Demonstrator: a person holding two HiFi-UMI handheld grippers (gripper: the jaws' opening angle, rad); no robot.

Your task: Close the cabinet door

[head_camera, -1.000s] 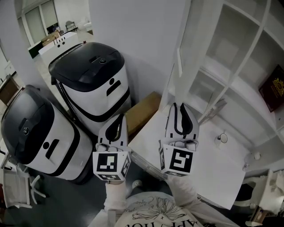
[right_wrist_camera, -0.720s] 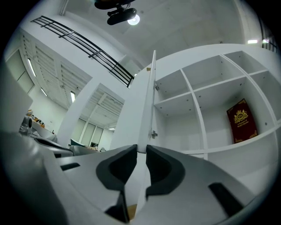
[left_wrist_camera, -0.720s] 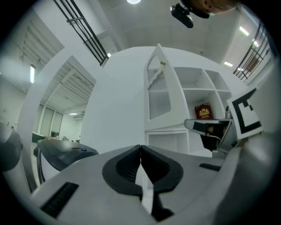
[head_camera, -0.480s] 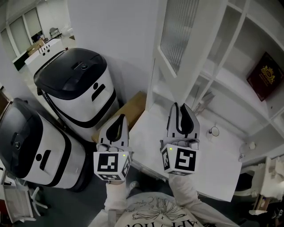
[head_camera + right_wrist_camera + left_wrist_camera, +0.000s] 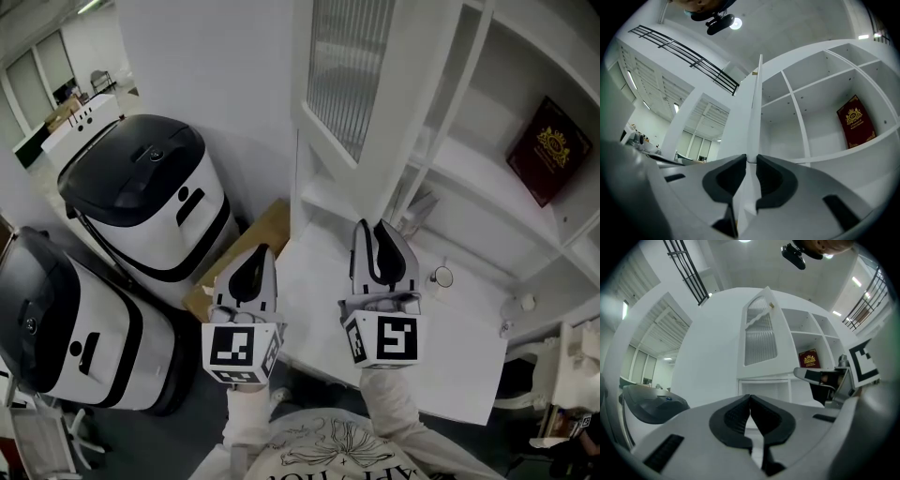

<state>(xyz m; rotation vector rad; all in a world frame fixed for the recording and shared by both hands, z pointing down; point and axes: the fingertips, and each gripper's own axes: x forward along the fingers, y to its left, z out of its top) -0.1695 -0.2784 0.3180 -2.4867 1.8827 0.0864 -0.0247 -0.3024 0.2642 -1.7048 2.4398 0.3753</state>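
Note:
The white cabinet door (image 5: 342, 66) with a ribbed glass panel stands open from the shelf cabinet (image 5: 487, 178). My right gripper (image 5: 380, 228) is shut on the door's lower edge. In the right gripper view that gripper (image 5: 750, 159) has the door (image 5: 754, 117) edge-on, rising straight out of the gap between its pads. My left gripper (image 5: 251, 255) hangs to the left of the door, shut and holding nothing. In the left gripper view the tips of that gripper (image 5: 750, 397) meet, with the door (image 5: 759, 336) ahead of them.
A dark red book (image 5: 548, 150) leans in an upper shelf. Two black-and-white machines (image 5: 150, 197) (image 5: 66, 319) stand at the left, with a cardboard box (image 5: 253, 244) beside the cabinet. A white counter (image 5: 450, 347) below carries a small round object (image 5: 441, 277).
The door has swung with my right gripper on its edge, so its ribbed glass now faces the head view. Both grippers moved across with it; the left stayed shut.

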